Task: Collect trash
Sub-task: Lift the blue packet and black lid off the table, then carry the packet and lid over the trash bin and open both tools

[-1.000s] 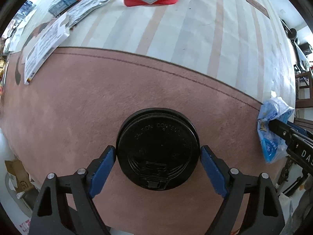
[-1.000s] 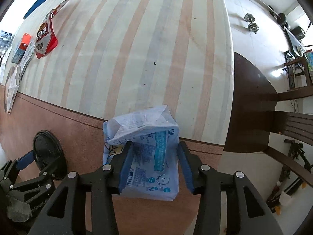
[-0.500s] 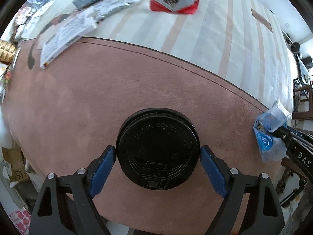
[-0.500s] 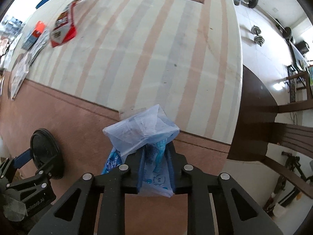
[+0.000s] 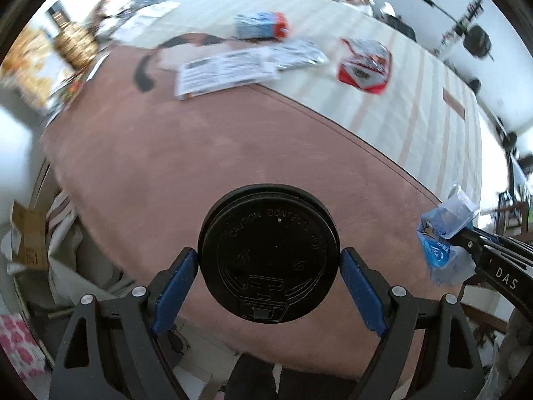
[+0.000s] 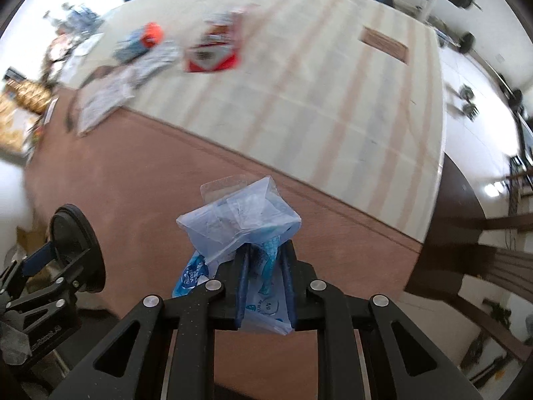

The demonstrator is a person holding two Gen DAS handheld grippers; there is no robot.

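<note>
— So, what does each gripper carry?
— Left gripper (image 5: 269,268) has its blue pads pressed on both sides of a black-lidded cup (image 5: 269,253); the lid hides whatever is inside; right gripper (image 6: 265,283) has its fingers pressed together, pinching a crumpled blue-and-white plastic wrapper (image 6: 238,225).
— And compared with a second ago?
— Then the right fingers stood spread around the wrapper lying on the pink mat (image 5: 200,153); now both items hang above it, and more litter shows beyond, like the red packet (image 5: 364,65) on the striped cloth (image 6: 333,93).
</note>
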